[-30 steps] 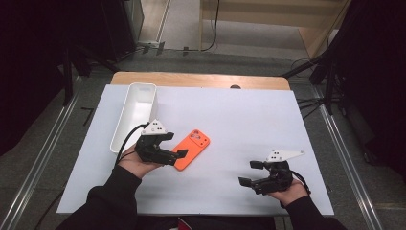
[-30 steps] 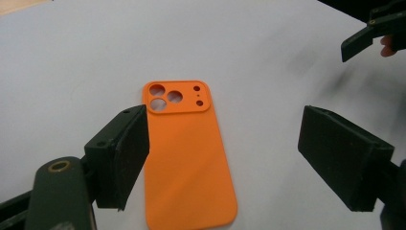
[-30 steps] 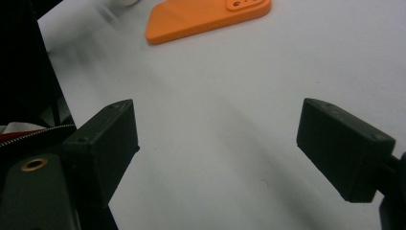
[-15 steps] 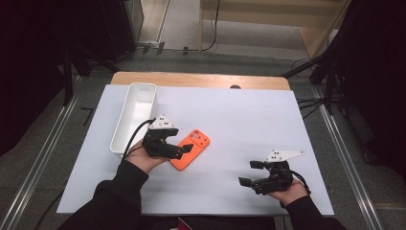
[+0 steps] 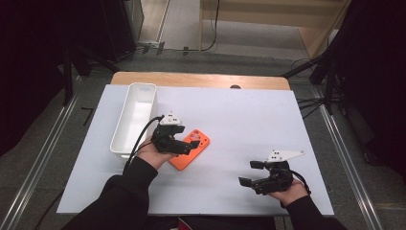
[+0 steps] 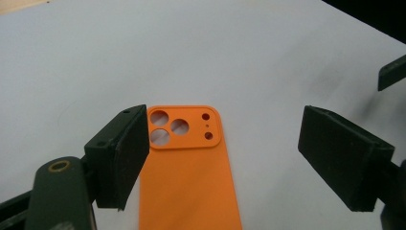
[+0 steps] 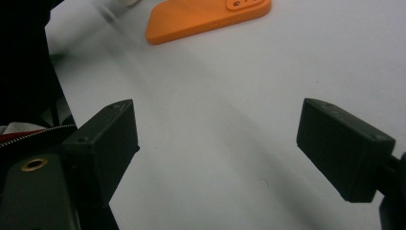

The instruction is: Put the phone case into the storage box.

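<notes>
Orange and flat, the thin plastic phone case (image 6: 187,172) lies camera-cutout side up on the white table sheet (image 5: 249,120), low between the 2 spread pads of the left gripper (image 6: 225,158), nearer one pad. Closing off-centre could skate it sideways. The right gripper (image 7: 218,153) rests wide apart, well clear.

A white table (image 5: 268,120) with a wooden far edge stood on grey floor (image 5: 43,153). Beyond it were pale wooden furniture (image 5: 268,9) and dark surroundings.
</notes>
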`<state>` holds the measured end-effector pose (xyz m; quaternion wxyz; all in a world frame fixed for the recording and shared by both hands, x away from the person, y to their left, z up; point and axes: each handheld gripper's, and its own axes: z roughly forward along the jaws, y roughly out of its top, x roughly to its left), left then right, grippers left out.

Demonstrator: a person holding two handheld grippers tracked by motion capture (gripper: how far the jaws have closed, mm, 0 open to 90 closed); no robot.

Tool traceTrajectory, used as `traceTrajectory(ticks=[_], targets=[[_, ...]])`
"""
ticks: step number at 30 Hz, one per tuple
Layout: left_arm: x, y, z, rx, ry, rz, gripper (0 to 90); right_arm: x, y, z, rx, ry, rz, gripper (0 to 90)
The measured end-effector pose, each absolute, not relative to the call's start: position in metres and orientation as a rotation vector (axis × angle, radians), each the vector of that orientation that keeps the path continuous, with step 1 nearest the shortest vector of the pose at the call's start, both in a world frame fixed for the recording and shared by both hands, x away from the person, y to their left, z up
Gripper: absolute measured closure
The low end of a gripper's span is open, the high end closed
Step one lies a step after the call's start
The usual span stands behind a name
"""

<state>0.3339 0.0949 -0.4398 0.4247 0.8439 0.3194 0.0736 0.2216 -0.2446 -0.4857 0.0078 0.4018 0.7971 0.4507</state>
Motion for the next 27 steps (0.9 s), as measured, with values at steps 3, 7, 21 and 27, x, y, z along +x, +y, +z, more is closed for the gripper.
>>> traceTrajectory(ticks=[3, 7, 21, 27], targets=[[0.336, 0.092, -0.443, 2.112, 0.803, 0.182, 18.1, 0.222, -0.245, -0.486, 1.255, 2.491, 1.411, 13.2], [0.339, 0.088, -0.447, 2.12, 0.796, 0.203, 12.5, 0.222, -0.245, -0.486, 1.255, 2.493, 1.41, 13.2], [0.344, 0.083, -0.465, 2.195, 0.812, 0.178, 2.6, 0.222, -0.244, -0.486, 1.252, 2.496, 1.408, 13.2], [0.345, 0.083, -0.469, 2.214, 0.811, 0.174, 2.6, 0.222, -0.245, -0.486, 1.255, 2.497, 1.409, 13.2]])
